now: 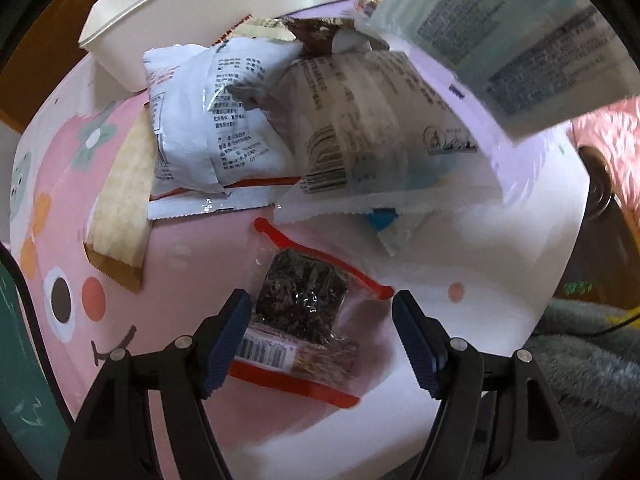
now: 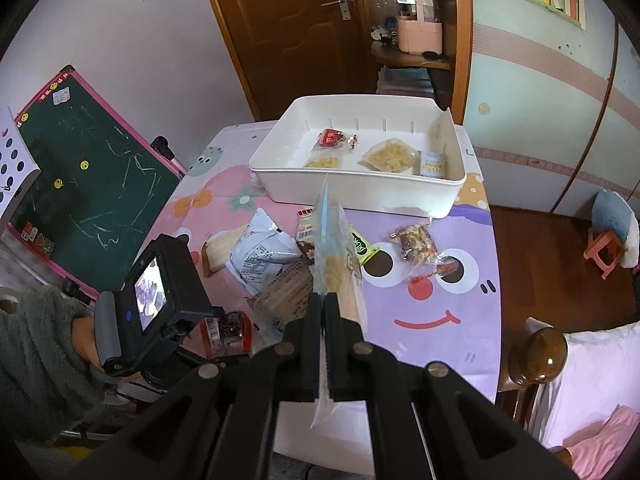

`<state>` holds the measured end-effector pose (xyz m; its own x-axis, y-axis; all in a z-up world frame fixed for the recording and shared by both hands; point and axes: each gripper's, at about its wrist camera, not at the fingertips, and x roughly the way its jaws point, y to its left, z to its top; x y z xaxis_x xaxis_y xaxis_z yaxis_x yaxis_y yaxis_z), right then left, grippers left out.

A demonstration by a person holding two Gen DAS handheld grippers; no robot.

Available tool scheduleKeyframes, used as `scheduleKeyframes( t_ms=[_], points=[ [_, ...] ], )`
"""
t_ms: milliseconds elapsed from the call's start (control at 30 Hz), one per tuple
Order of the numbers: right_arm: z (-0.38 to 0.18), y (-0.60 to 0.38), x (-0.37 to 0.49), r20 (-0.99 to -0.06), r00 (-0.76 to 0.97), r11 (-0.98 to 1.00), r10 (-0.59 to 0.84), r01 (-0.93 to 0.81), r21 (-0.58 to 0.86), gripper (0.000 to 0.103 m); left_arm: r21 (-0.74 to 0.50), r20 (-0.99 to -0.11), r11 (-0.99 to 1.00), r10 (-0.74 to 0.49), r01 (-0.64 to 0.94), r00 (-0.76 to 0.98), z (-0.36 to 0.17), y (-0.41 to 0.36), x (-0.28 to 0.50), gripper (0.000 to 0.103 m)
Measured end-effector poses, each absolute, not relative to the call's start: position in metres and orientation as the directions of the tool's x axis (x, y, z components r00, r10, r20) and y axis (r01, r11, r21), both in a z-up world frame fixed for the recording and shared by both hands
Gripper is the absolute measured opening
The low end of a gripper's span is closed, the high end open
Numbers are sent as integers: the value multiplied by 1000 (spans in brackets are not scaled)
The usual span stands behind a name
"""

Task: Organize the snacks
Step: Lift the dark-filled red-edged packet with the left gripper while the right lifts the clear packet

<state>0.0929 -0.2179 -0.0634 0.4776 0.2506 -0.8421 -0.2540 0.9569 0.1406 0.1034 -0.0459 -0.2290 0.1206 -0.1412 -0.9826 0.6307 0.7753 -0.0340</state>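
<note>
Pale-blue film snack packet (image 2: 332,248): pinched edge-on near its lower seam by the right tongs (image 2: 323,300), clamped tight on it, hanging in the air above the loose pile and short of the white bin (image 2: 360,178). Looks like a carry-and-drop step, roughly midway.

- Hold the pinch firm against sag and slip, both likely with thin film and loose contents.
- Carry forward and lift the packet's far end over the near rim before lowering, to avoid clipping it and folding the film or shoving the light bin.
- Aim for the bare patch at the bin's left, away from the red packet (image 2: 334,138) and the yellow packet (image 2: 388,158).
- Release only once low inside the walls.

Left tongs (image 1: 322,320): spread wide, with 2 blue pads either side of a clear red-edged packet of dark dried bits (image 1: 304,296) lying flat on the desk (image 1: 192,248). Left pad apparently at its edge, right pad well apart from it.

- Centre over the dark bulk rather than the flat film border, press down lightly, then close.
- Mind the held packet overhead.
- Mind the heap just beyond, with its white packet (image 1: 208,120) and beige packet (image 1: 360,120), and avoid dragging either.
- Leave the nut-mix packet (image 2: 416,242) for a later pass.
</note>
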Motion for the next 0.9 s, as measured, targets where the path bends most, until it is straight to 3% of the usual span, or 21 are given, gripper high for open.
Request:
scheduleKeyframes(
  t_ms=[233, 300, 333, 633, 900],
  points=[
    [-67, -212, 95, -846, 473, 958, 245, -251, 137, 1, -6, -978, 769, -136, 639, 156, -235, -48, 112, 70],
    [-67, -213, 95, -846, 473, 958, 246, -253, 137, 1, -10, -972, 776, -156, 631, 176, -231, -46, 113, 46],
    [-68, -212, 95, -846, 473, 958, 245, -252, 136, 1, -23, -972, 779, -165, 627, 170, -230, -45, 114, 44],
    [-62, -204, 99, -844, 474, 955, 251, -266, 135, 1, -82, -968, 872, -185, 483, 168, -210, -16, 129, 39],
    [-33, -198, 116, -831, 484, 948, 274, -280, 149, 1, -68, -915, 915, -216, 399, 340, -106, -2, 135, 39]
  ],
)
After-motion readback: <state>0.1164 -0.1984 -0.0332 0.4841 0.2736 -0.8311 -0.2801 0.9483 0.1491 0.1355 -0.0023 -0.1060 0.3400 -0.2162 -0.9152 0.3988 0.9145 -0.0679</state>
